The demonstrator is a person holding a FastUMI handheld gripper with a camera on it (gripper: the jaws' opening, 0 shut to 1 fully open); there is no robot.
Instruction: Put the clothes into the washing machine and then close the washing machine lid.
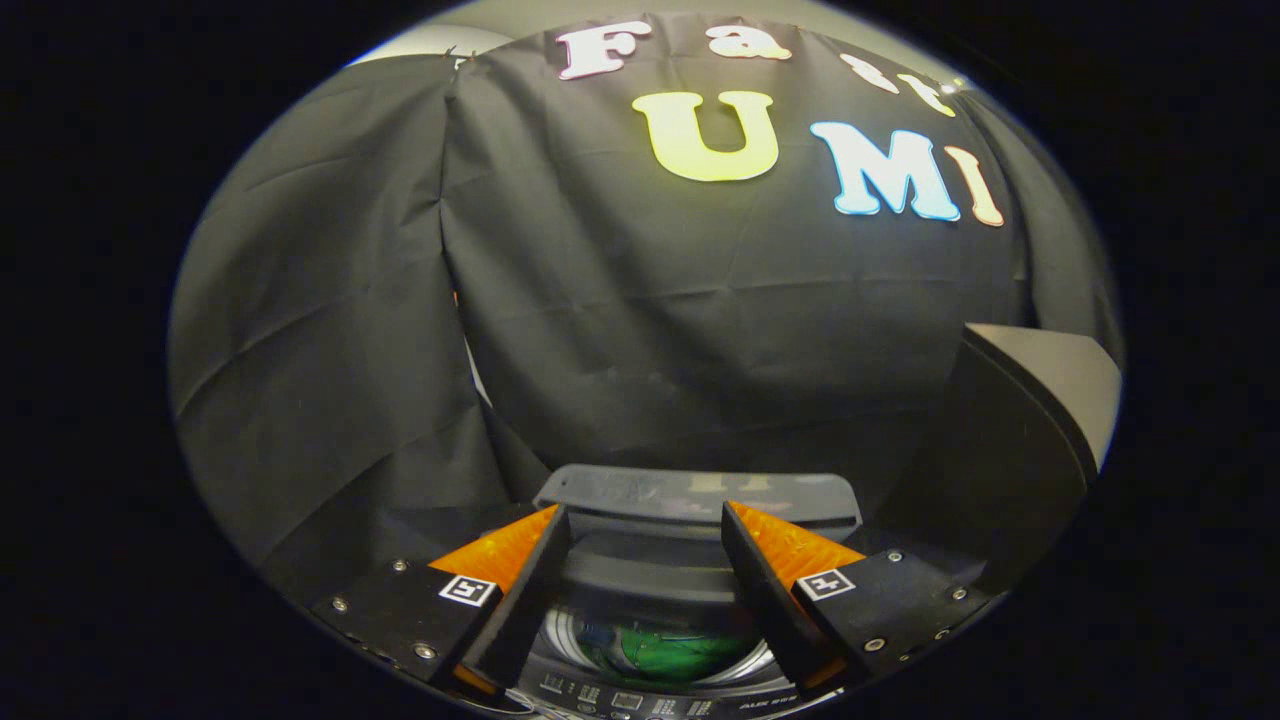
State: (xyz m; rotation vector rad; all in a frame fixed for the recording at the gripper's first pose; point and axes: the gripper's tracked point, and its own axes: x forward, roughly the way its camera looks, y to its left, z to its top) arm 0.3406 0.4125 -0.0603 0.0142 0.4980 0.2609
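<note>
Black cloth backs the washing machine [690, 560], green clothes [680, 650] inside, beneath spread, empty tongs [645, 530].

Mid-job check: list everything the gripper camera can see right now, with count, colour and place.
washer: 1, dark grey body with a control strip along its near edge, below and between the fingers.
lid: 1, dark grey, standing open, beyond the fingertips at the far side of the drum.
drum: 1, silver rim, between the fingers.
clothes: green cloth with a bit of blue beside it, count unclear, inside the drum.
box: 1, dark with a pale top, a boxy shape to the right of the washer; cannot tell what it is.
cloth wall: black, behind the washer.
gripper: 1, fingers open, holding nothing, above the drum.
</note>
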